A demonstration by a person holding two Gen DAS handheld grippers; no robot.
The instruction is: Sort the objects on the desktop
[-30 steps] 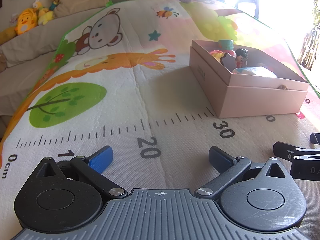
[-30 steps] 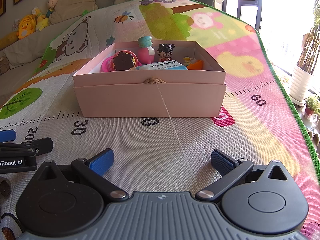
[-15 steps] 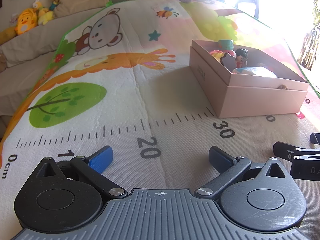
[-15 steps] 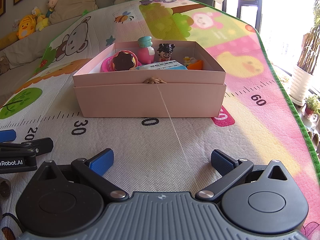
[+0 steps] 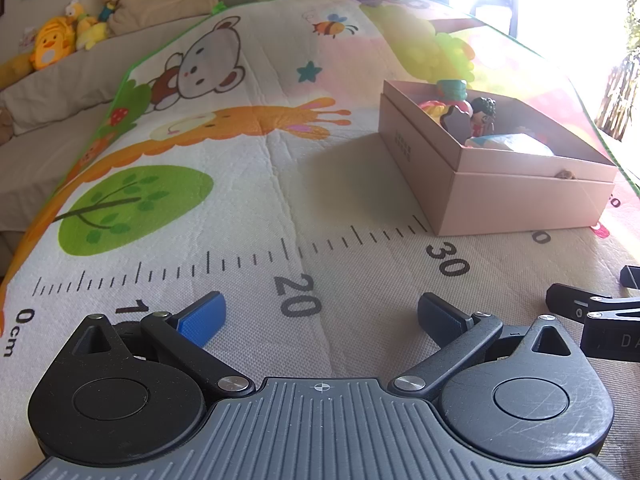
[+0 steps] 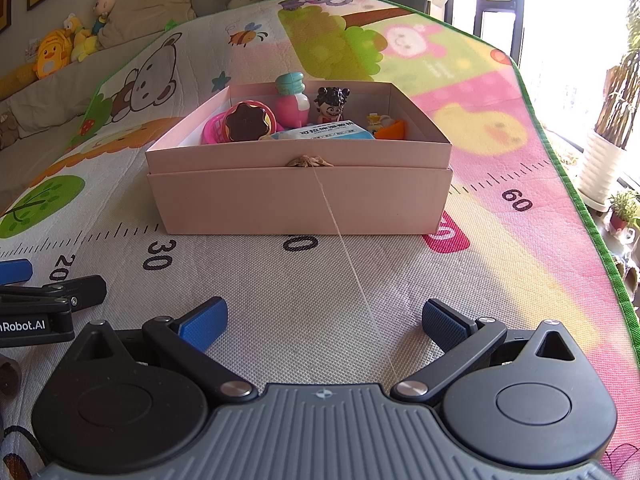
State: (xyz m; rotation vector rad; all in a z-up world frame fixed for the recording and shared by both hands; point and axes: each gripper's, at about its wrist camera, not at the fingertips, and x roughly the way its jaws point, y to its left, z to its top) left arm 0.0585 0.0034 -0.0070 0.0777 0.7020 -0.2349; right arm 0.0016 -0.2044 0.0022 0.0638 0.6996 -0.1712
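A pink open box [image 6: 300,196] stands on the play mat [image 6: 280,300], straight ahead of my right gripper [image 6: 322,320]. It holds a chocolate donut toy [image 6: 245,122], a pink bottle with a teal cap [image 6: 292,100], a small doll figure [image 6: 331,105], a tissue pack [image 6: 328,132] and an orange piece [image 6: 390,130]. The box also shows at the right in the left wrist view [image 5: 500,184]. My left gripper [image 5: 320,314] is open and empty, low over the mat. My right gripper is open and empty too.
A thin string [image 6: 352,272] runs from the box front toward my right gripper. Plush toys [image 6: 52,56] and a pillow [image 6: 148,8] lie at the far left. The mat's green edge [image 6: 592,232] drops off at the right, near potted plants [image 6: 608,156].
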